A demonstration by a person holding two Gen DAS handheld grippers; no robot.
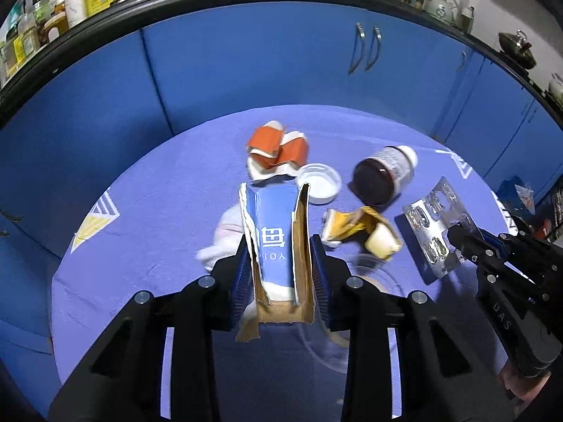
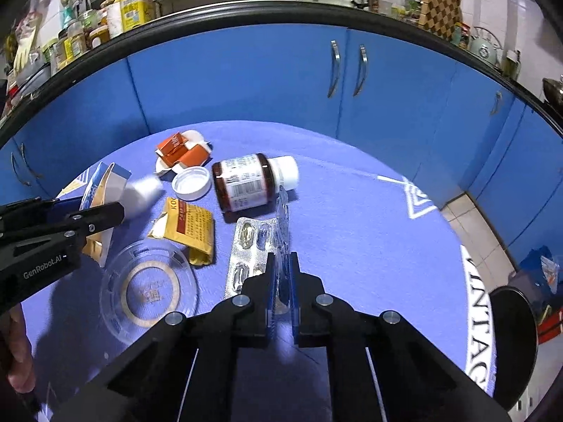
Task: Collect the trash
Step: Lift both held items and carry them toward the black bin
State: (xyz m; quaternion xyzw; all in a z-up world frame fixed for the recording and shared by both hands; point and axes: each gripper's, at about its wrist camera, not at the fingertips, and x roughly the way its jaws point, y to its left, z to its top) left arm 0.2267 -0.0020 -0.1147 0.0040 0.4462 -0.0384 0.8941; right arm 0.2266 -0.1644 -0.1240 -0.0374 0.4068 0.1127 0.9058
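Observation:
My left gripper (image 1: 279,246) is shut on a torn blue and brown cardboard box (image 1: 278,239), held above the purple tablecloth (image 1: 158,246); it also shows in the right wrist view (image 2: 102,190). My right gripper (image 2: 281,263) is shut on a silver blister pack (image 2: 281,218), held edge-up; it also shows in the left wrist view (image 1: 436,225). On the cloth lie a brown pill bottle (image 2: 246,183), a white cap (image 2: 191,183), an orange torn box (image 2: 183,151), a yellow packet (image 2: 191,228), a second blister pack (image 2: 248,246) and a clear plastic lid (image 2: 149,288).
Blue cabinets (image 2: 246,77) stand behind the round table under a cluttered counter (image 2: 105,10). A black round bin (image 2: 513,320) sits at the table's right edge. Tiled floor (image 2: 471,225) shows to the right.

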